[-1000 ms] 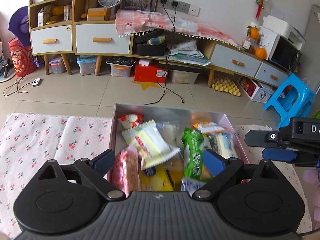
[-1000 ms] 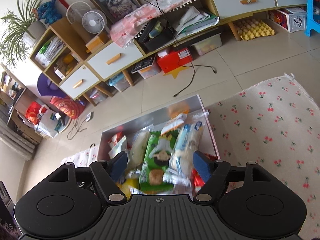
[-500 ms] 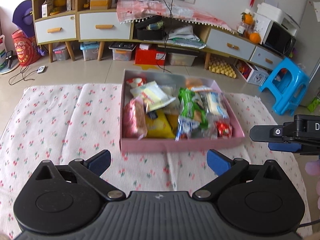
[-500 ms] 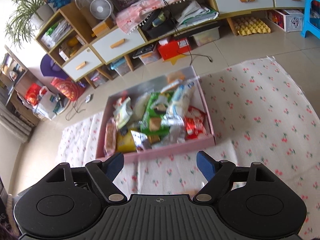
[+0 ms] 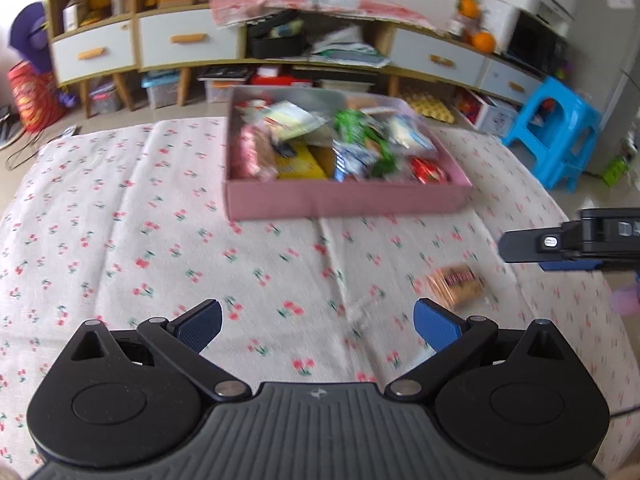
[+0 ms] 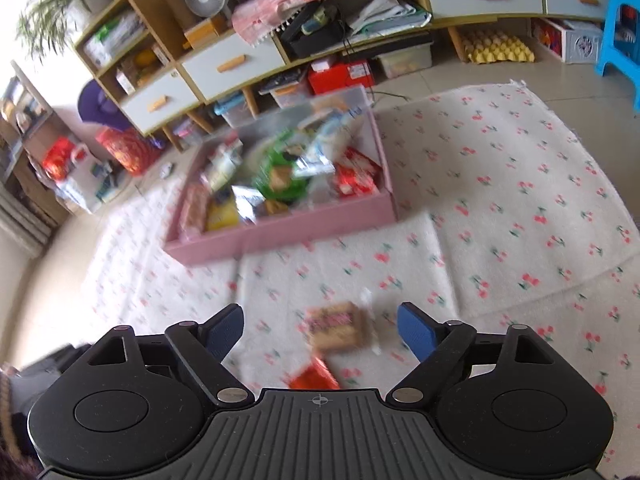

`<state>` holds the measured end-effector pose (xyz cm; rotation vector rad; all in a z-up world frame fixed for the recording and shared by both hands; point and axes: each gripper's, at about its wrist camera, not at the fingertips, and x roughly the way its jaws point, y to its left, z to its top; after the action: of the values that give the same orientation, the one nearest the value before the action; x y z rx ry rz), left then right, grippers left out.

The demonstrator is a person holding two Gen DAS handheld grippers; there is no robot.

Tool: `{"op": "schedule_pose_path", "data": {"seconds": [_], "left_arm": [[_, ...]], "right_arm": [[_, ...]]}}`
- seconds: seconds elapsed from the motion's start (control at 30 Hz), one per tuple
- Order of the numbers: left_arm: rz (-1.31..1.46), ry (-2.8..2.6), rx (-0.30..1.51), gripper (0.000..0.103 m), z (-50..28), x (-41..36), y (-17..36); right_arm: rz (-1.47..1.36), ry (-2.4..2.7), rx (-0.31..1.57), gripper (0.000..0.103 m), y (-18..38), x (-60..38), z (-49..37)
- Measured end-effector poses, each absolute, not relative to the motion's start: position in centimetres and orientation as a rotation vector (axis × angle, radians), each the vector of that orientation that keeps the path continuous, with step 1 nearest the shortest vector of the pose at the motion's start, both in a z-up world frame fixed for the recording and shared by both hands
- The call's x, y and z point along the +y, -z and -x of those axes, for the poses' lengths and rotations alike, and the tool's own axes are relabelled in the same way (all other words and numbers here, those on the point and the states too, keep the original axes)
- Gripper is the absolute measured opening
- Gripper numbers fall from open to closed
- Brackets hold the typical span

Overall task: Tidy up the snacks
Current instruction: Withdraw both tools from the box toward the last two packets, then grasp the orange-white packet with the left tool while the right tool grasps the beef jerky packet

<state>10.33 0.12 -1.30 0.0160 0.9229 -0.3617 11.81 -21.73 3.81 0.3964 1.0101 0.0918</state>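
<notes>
A pink box (image 5: pixel 344 202) packed with snack packets is seen standing on a cherry-print cloth (image 5: pixel 120 240) in both views. Nearer the cameras, a brown biscuit pack (image 6: pixel 338 326) is seen lying loose on the cloth, well apart from the box. Only the right wrist view shows a red packet (image 6: pixel 314 376) just below the biscuit pack, at the edge of the tool body. Only the left wrist view shows the right hand-held gripper (image 5: pixel 568 256) from the side, above the cloth. The left hand-held gripper (image 5: pixel 316 322) is held wide, with nothing between its jaws. The right one's jaws are opening, with the biscuit pack seen between them but not touched by the pads. No writing can be read; the packets are blurred.
</notes>
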Motion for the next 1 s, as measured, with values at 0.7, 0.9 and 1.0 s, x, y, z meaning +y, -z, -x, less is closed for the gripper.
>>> {"op": "schedule_pose_path", "data": {"seconds": [0.7, 0.9, 1.0], "left_arm": [[-0.287, 0.675, 0.864, 0.092, -5.4, -6.0, 4.1], [-0.310, 0.681, 0.894, 0.077, -5.8, -7.0, 4.9], [-0.298, 0.672, 0.891, 0.072, -6.1, -6.8, 4.9]], "right_arm": [[-0.290, -0.060, 1.079, 0.086, -0.5, -22.3, -10.7], [-0.295, -0.047, 1.103, 0.086, 0.2, -22.9, -10.7], [-0.295, -0.041, 1.110, 0.086, 0.5, -23.1, -10.8]]}}
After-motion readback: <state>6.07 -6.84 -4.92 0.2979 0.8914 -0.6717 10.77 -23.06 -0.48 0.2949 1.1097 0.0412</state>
